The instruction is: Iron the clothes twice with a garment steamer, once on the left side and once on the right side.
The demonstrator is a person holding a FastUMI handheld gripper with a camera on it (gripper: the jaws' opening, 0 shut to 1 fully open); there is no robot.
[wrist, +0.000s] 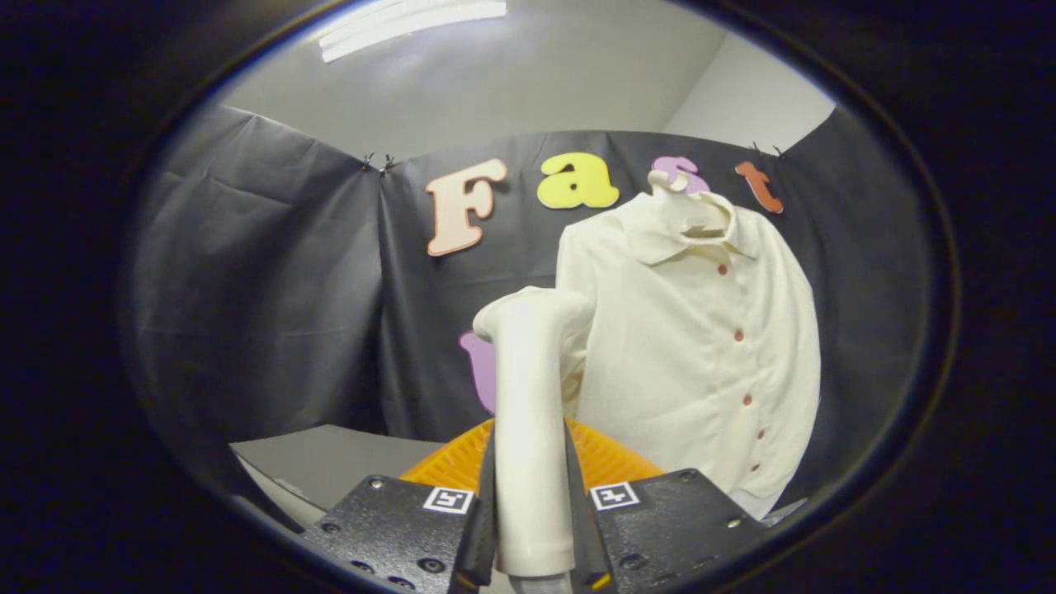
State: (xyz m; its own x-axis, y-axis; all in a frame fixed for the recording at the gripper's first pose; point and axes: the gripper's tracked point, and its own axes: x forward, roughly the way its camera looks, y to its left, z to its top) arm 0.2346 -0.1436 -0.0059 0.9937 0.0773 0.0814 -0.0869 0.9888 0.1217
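One white plastic garment steamer (532, 429) stands upright at lower centre of the frame, its long axis vertical and its bent head at the top turned right toward the shirt. The gripper (532, 528) clamps its handle, both fingers pressed against either side. One cream long-sleeved button-up shirt (701, 346) hangs on one white hanger (678, 194) right of centre, against the black cloth wall (272, 289); six reddish buttons can be counted down its front. One orange ribbed basket (458, 462) sits behind the fingers, its contents hidden. A grey tabletop (322, 462) lies at lower left.
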